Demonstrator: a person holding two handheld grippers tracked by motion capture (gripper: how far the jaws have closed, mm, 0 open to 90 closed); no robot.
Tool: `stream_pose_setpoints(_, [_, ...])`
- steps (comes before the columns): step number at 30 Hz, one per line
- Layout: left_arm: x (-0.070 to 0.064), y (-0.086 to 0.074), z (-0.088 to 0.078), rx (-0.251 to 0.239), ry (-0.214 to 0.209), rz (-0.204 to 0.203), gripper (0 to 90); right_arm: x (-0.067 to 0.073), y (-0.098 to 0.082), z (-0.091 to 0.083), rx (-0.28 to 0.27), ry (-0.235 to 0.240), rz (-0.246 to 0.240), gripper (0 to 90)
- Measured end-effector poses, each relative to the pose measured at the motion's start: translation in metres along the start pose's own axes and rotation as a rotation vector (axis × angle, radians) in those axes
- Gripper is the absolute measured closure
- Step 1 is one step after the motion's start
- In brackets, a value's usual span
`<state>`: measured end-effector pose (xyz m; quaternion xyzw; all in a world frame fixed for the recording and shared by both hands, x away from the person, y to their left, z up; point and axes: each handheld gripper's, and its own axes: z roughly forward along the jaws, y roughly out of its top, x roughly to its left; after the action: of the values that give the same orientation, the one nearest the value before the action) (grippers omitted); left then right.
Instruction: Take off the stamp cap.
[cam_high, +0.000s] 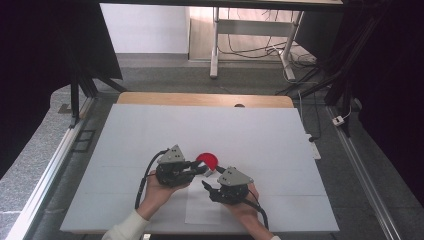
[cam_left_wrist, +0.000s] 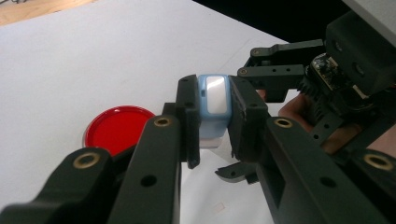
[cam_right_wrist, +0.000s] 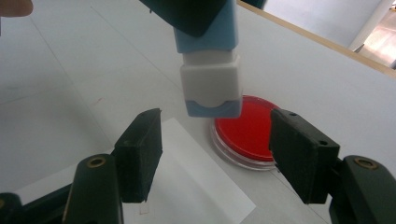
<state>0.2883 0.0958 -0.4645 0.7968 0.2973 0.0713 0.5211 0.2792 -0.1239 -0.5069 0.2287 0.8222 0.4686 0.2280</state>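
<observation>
held item: blue-white stamp (cam_left_wrist: 213, 109) clamped in left gripper (cam_left_wrist: 212, 140), raised above tabletop (cam_high: 150, 135), beside red ink pad (cam_right_wrist: 247, 128)
right gripper (cam_right_wrist: 217, 154): jaws apart, nothing btwn pads; stamp's white cap end (cam_right_wrist: 211, 84) just ahead
step (est.): cap to be gripped squarely, pulled straight off
paper (cam_right_wrist: 187, 186): below, to be kept flat

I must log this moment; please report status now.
Left gripper shut on blue-white stamp. Right gripper open below its cap end, not touching. Red dish behind; nothing blocking.

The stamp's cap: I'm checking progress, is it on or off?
On. The white cap sits on the blue stamp held in the left claw; the open right claw hasn't gripped it.
</observation>
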Motion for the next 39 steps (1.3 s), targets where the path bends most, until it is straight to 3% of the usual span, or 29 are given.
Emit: stream_pose_setpoints(39, [0.0027,-0.0023,0.0022,0.01,0.01,-0.005,75.6,0.0055,0.0034,0.0084,0.001,-0.062,-0.037,55.5])
